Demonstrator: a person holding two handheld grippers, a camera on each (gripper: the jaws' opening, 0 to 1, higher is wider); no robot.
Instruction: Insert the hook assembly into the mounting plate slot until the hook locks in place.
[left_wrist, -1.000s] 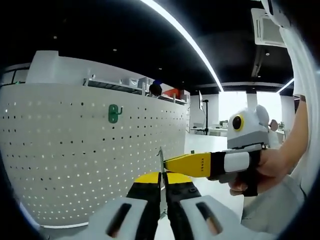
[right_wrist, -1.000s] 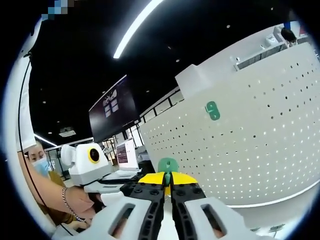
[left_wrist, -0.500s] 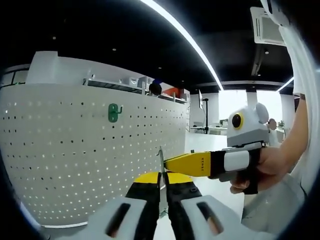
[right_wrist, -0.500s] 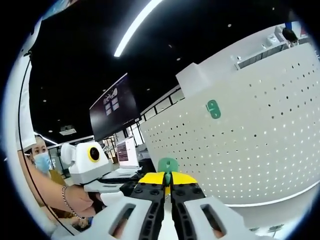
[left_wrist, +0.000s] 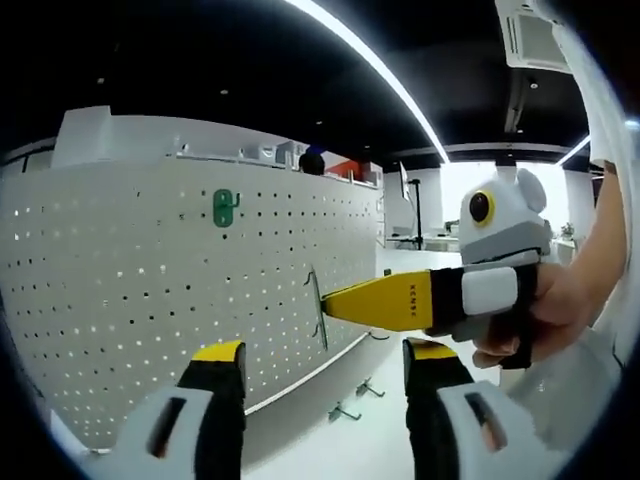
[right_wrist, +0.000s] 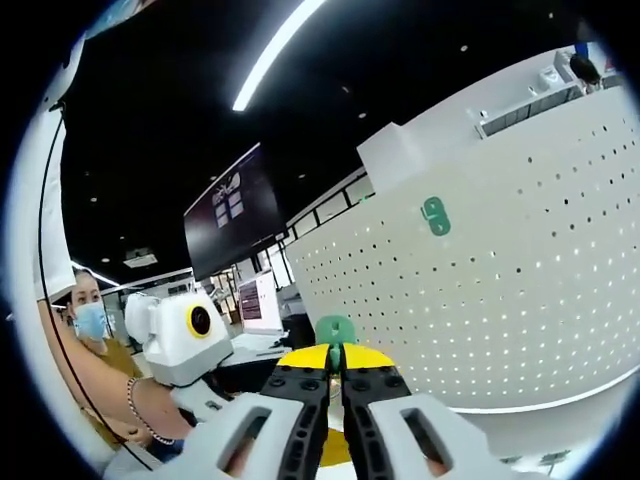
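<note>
Left gripper view: the left gripper (left_wrist: 325, 370) rises from the near edge with its yellow-tipped fingers (left_wrist: 220, 362) spread wide and nothing between them. Past them, the right gripper (left_wrist: 325, 303) reaches in from the right, held by a hand (left_wrist: 565, 315), its yellow fingers pinched on a thin plate seen edge-on, the hook assembly (left_wrist: 316, 303). Low on the white surface beyond lie two small metal hooks (left_wrist: 358, 398). Farther off stands the perforated white mounting plate (left_wrist: 120, 300), curving away to the right, with a green hook (left_wrist: 225, 207) already seated high on it. A long ceiling light strip (left_wrist: 370, 70) runs overhead.

Right gripper view: the right gripper (right_wrist: 335, 362) has its fingers narrow, closed on the hook assembly (right_wrist: 335, 330), whose green rounded top stands just above the yellow tips. To the near left, a hand (right_wrist: 160, 415) with a bracelet holds the left gripper (right_wrist: 240, 375); its fingers are partly hidden, so I cannot tell their spread here. Farther right the mounting plate (right_wrist: 520, 270) fills the scene, the green hook (right_wrist: 436, 215) mounted near its upper part, well apart from the held assembly. A dark wall screen (right_wrist: 225, 225) hangs far left.
</note>
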